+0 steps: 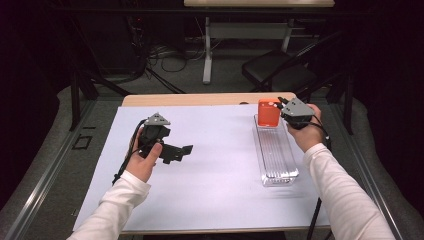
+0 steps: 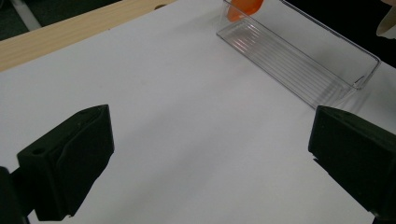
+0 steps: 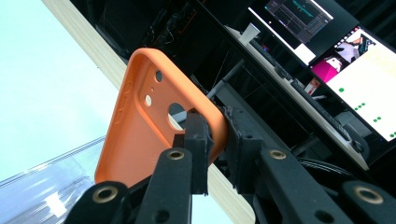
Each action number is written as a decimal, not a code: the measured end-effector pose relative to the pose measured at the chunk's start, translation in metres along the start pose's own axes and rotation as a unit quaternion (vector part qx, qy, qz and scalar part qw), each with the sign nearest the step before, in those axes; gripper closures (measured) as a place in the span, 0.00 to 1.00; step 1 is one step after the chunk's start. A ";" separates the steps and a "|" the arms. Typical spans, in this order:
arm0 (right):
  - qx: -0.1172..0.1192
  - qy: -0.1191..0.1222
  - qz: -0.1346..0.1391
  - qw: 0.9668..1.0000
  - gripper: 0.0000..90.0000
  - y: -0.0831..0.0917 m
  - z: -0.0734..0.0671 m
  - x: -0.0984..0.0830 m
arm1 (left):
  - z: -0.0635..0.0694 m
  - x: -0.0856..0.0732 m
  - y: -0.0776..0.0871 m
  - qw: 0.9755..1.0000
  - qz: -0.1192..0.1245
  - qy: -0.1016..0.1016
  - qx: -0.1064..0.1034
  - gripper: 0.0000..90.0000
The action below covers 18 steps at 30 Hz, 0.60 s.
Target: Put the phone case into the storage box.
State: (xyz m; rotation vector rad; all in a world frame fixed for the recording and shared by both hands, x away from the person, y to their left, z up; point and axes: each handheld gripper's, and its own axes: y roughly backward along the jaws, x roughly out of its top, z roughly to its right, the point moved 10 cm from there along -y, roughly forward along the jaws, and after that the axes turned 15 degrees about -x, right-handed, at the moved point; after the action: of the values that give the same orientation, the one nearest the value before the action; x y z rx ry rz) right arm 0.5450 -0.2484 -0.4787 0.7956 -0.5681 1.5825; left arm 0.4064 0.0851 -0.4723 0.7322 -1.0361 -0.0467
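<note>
White sheeting covers the surface (image 1: 210, 165). High view: right gripper (image 1: 295, 112) holds an orange phone case (image 1: 268, 112) over the far end of a clear tray (image 1: 276, 150); left gripper (image 1: 165, 145) hovers apart. Left gripper view: fingers (image 2: 70, 163) spread wide, grasping nothing. Right gripper view: fingers (image 3: 198, 140) clenched on the case's edge.

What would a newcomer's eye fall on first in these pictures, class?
The orange phone case stands out first: the right gripper has its fingers shut on one edge and holds it at the far end of the clear plastic tray, on the right of the white sheet. Next comes the left gripper, open and holding nothing, over the sheet's left half.
</note>
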 end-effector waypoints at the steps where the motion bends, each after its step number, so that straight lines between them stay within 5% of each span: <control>1: 0.000 0.003 0.001 1.000 0.89 -0.001 -0.001 0.000 | 0.000 0.000 0.000 1.000 0.001 0.002 0.000 0.00; 18: -0.001 0.015 -0.004 1.000 0.89 -0.008 -0.014 -0.012 | -0.002 -0.004 0.000 1.000 -0.003 0.006 0.003 0.00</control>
State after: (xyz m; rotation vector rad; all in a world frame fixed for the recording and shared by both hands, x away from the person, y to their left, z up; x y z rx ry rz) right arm 0.5510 -0.2442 -0.4977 0.7705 -0.5455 1.5831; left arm 0.4061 0.0872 -0.4759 0.7402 -1.0225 -0.0446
